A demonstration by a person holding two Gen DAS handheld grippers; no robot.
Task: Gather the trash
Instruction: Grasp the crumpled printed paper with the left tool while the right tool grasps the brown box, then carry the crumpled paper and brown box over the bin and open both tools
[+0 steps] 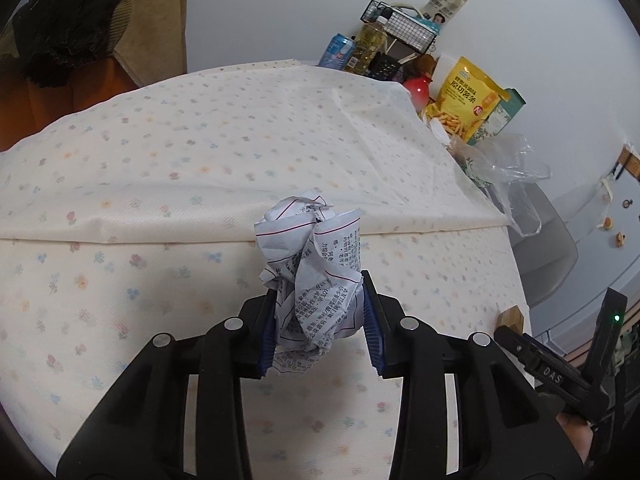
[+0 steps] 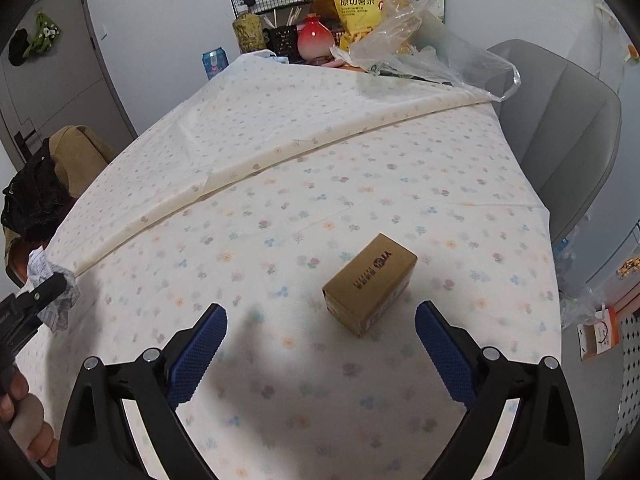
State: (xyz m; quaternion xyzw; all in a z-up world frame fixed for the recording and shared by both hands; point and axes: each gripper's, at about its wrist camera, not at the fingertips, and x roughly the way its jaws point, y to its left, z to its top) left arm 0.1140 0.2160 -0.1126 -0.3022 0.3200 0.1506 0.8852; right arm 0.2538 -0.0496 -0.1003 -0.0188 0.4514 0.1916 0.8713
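Note:
My left gripper [image 1: 320, 286] is shut on a crumpled ball of printed paper [image 1: 314, 256], its blue pads pressing both sides just above the flowered tablecloth [image 1: 160, 168]. In the right wrist view the same paper ball [image 2: 60, 304] shows at the far left, in the left gripper's black fingers [image 2: 48, 286]. A small brown cardboard box [image 2: 370, 282] lies on the tablecloth [image 2: 360, 184]. My right gripper [image 2: 322, 310] hangs open over the cloth, with the box just ahead of its blue pads [image 2: 200, 344] and touching neither.
A clear plastic bag [image 2: 432, 52], a yellow snack bag [image 2: 366, 0], a red vase [image 2: 314, 42], a bottle and a blue can [image 2: 215, 62] crowd the table's far end. A grey chair [image 2: 560, 120] stands on the right. Clothes hang on a chair [image 1: 80, 20] at the left.

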